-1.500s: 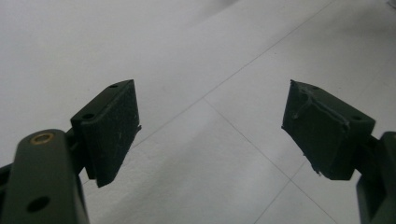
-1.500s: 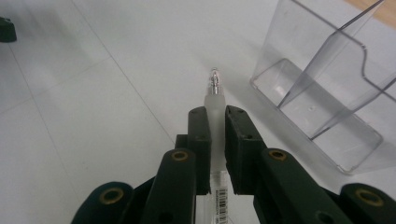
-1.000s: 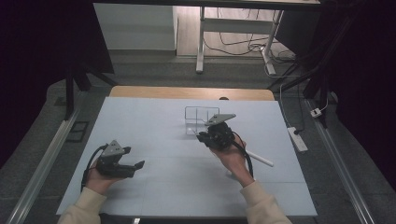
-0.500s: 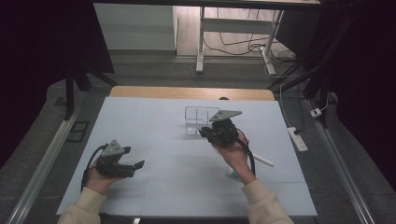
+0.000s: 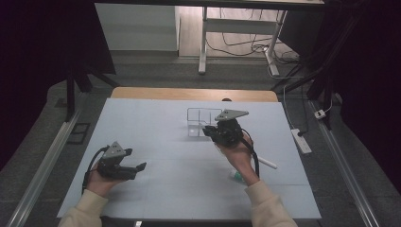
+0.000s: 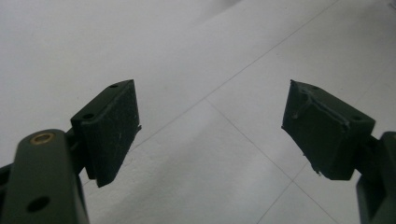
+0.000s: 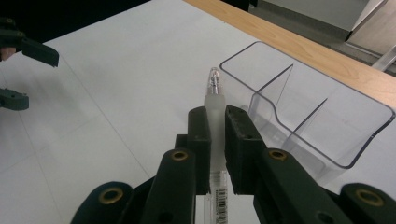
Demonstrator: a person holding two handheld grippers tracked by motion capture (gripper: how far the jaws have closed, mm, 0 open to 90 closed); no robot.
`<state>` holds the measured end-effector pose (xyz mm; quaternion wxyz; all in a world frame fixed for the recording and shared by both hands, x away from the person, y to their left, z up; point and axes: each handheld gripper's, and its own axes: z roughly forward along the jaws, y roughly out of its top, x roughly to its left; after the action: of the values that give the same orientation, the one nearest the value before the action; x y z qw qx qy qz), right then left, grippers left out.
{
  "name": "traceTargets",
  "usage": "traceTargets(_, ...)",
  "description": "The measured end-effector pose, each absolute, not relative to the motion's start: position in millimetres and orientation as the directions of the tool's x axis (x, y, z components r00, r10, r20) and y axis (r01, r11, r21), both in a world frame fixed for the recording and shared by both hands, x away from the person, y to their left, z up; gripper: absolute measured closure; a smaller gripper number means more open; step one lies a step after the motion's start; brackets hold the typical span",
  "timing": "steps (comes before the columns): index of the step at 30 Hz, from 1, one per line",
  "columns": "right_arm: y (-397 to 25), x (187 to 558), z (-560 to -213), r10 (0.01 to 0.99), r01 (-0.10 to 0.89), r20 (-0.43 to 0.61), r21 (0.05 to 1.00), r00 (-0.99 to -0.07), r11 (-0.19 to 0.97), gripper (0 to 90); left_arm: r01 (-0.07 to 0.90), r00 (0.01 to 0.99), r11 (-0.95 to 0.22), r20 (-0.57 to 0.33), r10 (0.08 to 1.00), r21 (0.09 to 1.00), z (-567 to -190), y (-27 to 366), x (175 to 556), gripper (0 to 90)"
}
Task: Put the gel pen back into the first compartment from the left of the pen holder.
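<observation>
Showing a clear barrel, the pen (image 7: 214, 122) probably has a frosted grip.

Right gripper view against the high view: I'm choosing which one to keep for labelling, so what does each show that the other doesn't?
Right gripper view alone: the fingers clamp a clear pen, its tip past them beside the clear box, whose dividers are plain.

High view alone: both hands, the right hand near the box, a white pen and a green-tipped item on the table by the right forearm, a power strip on the floor.

Both: the box, the white table, the left gripper, open.
</observation>
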<state>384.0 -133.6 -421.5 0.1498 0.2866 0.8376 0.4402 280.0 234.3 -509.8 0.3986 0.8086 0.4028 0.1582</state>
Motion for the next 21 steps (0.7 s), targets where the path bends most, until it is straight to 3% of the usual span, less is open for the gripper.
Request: traceTargets(21, -133.9, 396.5, -411.8, 0.632, 0.335, 0.029, 0.866, -0.774, 0.370, 80.0, 0.525, 0.626, -0.359, -0.064, 0.777, 0.771, -510.1, 234.2, 280.2, 18.9)
